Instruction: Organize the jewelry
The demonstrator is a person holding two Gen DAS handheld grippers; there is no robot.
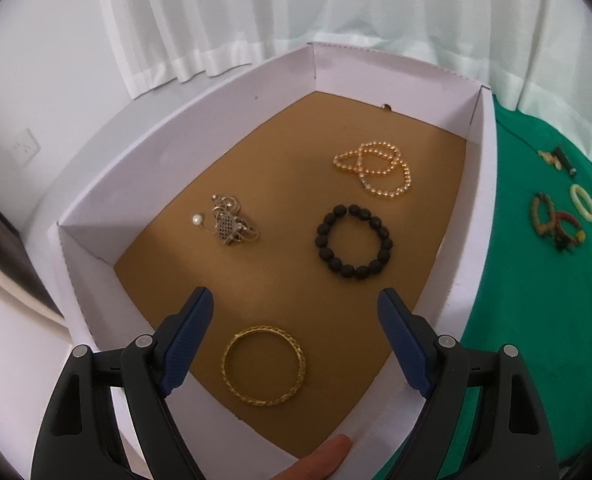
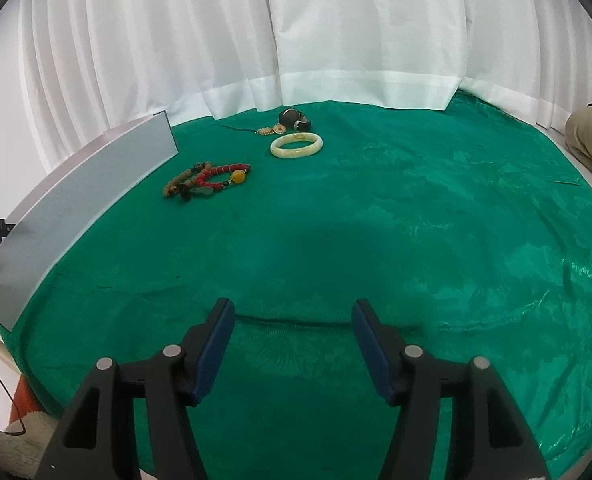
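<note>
My left gripper (image 1: 296, 308) hangs over the white box (image 1: 475, 184), fingers apart, nothing between them. The gold bangle (image 1: 263, 365) lies flat on the brown floor just beneath. Black bead bracelet (image 1: 353, 242), pearl strand (image 1: 375, 174) and silver tangle (image 1: 230, 220) sit further in.

My right gripper (image 2: 292, 320) is over the green cloth (image 2: 415, 240), fingers apart, empty. Loose pieces lie ahead and to its left: the red bead bracelets (image 2: 208, 180) nearest, beside the box wall (image 2: 88, 200); the pale bangle (image 2: 296, 146) beyond; a dark cluster (image 2: 292, 120) by the curtain (image 2: 296, 32).

Judgement: the right is better placed for the loose pieces. The beads' long axis runs left-right, so approach across it.
</note>
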